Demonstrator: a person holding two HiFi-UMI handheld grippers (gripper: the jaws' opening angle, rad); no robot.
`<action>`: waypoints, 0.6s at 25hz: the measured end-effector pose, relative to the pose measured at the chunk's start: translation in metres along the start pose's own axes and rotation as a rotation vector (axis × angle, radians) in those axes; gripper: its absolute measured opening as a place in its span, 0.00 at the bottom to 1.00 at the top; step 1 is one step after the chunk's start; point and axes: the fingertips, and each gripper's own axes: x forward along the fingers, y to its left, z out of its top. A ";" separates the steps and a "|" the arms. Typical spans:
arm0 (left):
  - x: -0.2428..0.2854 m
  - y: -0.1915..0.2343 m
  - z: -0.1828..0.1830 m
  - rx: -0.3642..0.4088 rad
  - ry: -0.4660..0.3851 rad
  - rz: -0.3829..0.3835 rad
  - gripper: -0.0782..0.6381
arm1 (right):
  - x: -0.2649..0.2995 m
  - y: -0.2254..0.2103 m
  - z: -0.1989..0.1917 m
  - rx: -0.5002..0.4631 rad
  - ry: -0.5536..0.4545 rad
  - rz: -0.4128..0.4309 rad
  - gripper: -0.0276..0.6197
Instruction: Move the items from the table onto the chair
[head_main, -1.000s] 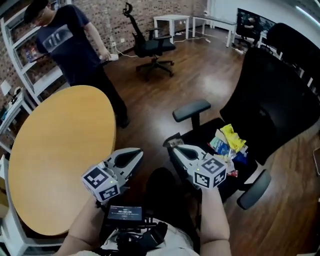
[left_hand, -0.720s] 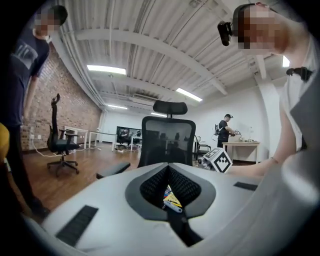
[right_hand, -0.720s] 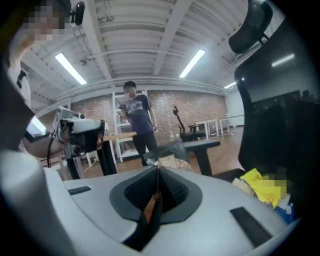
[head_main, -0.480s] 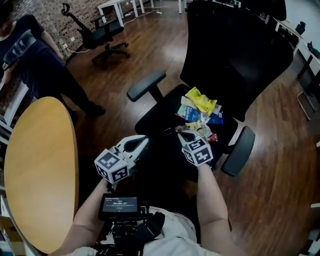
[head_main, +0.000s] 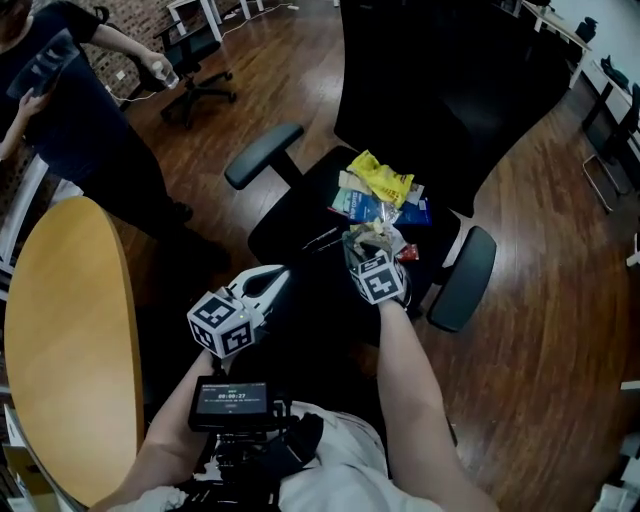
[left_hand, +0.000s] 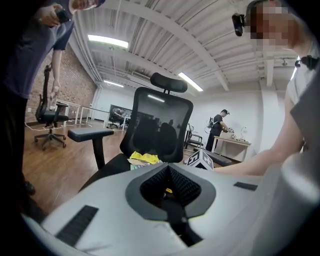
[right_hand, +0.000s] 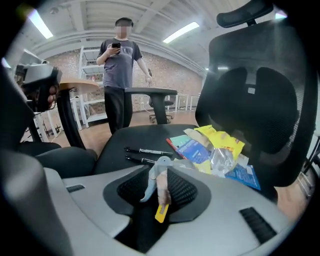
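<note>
Items (head_main: 380, 195) lie heaped on the chair (head_main: 300, 215) seat. Just near of them, the right gripper (head_main: 363, 238) has just opened its jaws to drop a slim grey-yellow piece (right_hand: 159, 192), still loose between them. The left gripper (head_main: 278, 274), closed and empty, hangs back near left.

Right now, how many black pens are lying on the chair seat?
2. Both lie side by side on the bare seat, left of the packet pile: the farther pen and the nearer pen just in front of it. Others could be hidden under the packets.

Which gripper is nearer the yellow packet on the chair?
Right. Right gripper, jaws just opening around a small wrapper, hovers beside the yellow packet; left gripper is back by the seat's front corner.
</note>
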 end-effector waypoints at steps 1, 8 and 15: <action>0.001 0.000 -0.002 -0.004 0.003 0.001 0.13 | -0.001 -0.004 0.000 0.014 -0.006 -0.011 0.27; -0.005 0.003 0.002 -0.009 -0.007 0.023 0.13 | -0.010 -0.021 0.015 0.127 -0.120 -0.033 0.27; -0.069 -0.021 0.051 0.036 -0.078 0.023 0.13 | -0.106 0.040 0.096 0.189 -0.424 0.068 0.05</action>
